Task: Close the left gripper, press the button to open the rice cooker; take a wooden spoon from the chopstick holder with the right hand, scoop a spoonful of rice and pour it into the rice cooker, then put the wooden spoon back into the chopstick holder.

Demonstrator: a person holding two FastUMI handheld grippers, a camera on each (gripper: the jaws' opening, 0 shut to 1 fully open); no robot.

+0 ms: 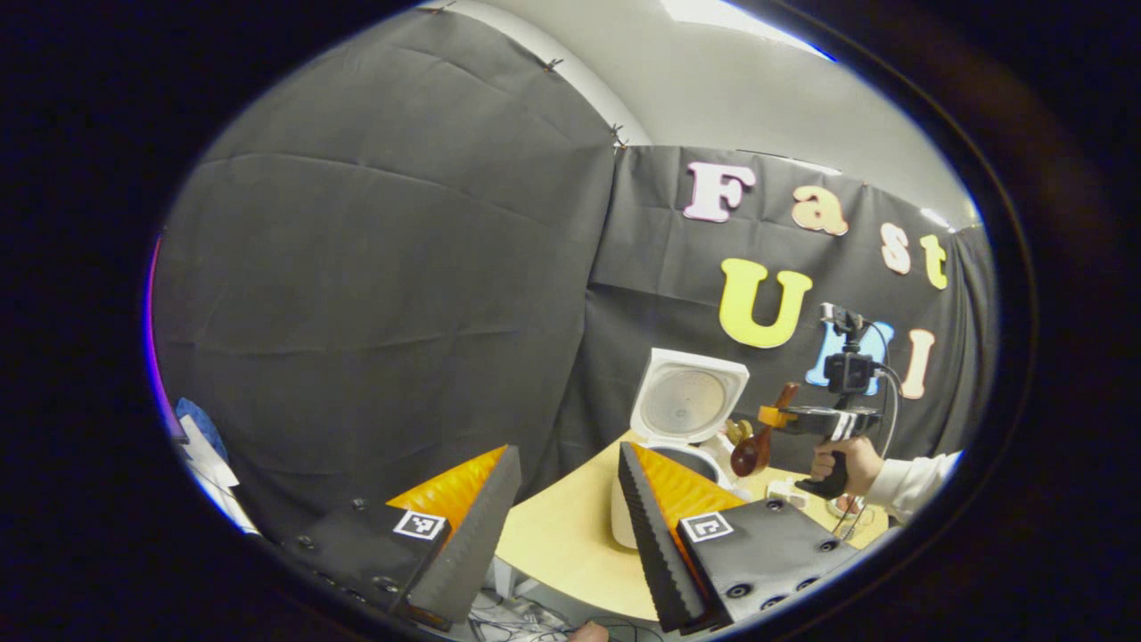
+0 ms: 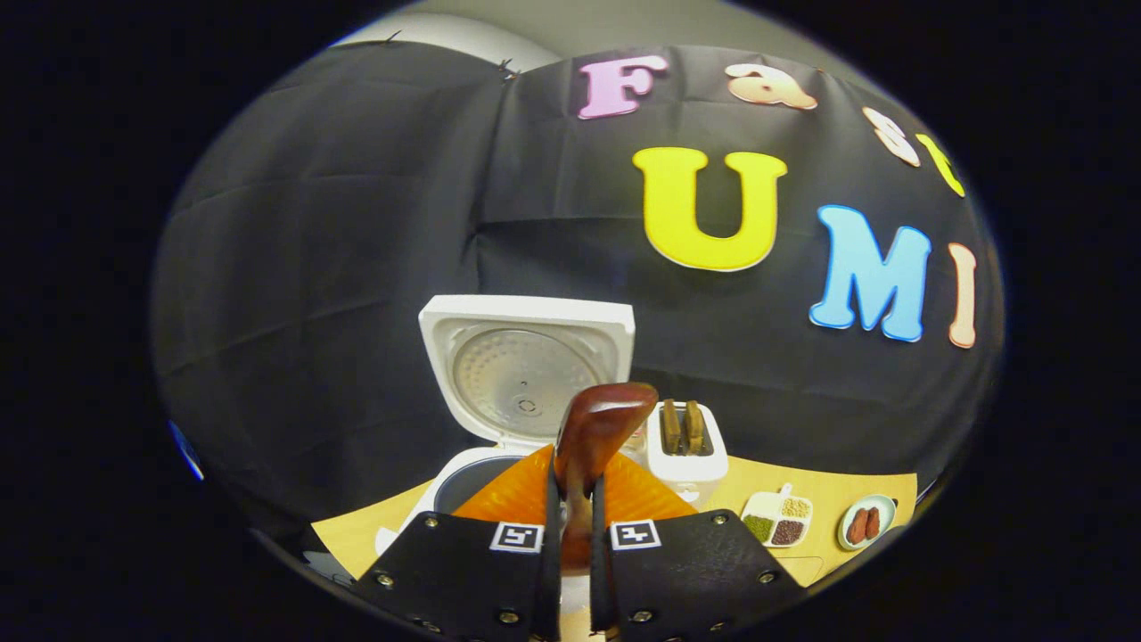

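Black cloth wall [image 2: 357, 232], yellow table [image 1: 562, 535]

The left gripper view looks from off the table's [image 1: 570, 535] near-left edge, tilted upward, across its own spread fingers toward the open cooker [image 1: 682, 419] and the booth wall, with the right gripper [image 1: 774, 417] and its holding hand [image 1: 847, 464] farther off to the right. The right gripper view sits closer, above the table [image 2: 357, 535], facing the cooker [image 2: 521, 374] head-on along its nearly closed fingers with the spoon [image 2: 593, 428] between them. Both views share the cooker with its raised lid, the tabletop and the back wall.
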